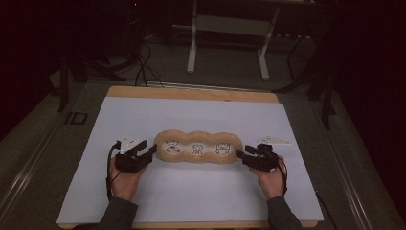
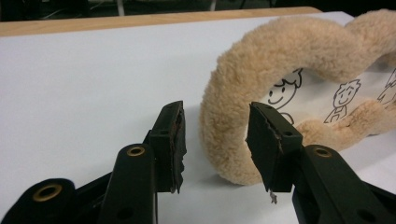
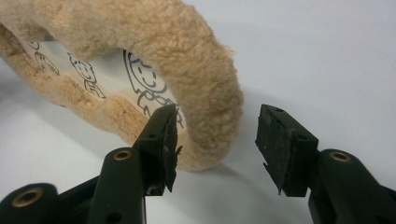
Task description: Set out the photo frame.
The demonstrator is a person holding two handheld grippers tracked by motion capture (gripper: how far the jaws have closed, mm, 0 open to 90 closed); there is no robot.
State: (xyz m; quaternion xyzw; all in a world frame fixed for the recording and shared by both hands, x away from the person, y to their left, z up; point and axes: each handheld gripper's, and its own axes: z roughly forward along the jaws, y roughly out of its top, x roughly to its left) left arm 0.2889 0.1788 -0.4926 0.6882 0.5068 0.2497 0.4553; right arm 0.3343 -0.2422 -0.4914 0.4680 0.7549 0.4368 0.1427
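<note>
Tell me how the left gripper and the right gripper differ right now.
The left gripper sits at the plush tray's left end, the right gripper at its right end. The left gripper's grey plate tilts up; the right gripper's lies flatter. Both stand open astride the fuzzy rim, pads off it.

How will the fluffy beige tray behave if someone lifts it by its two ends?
The fluffy beige tray looks soft and padded, so it would probably sag in the middle. Its plush rim should give under the pads instead of slipping. It seems light for its size. Being long and flat on the white mat, it is unlikely to roll.
</note>
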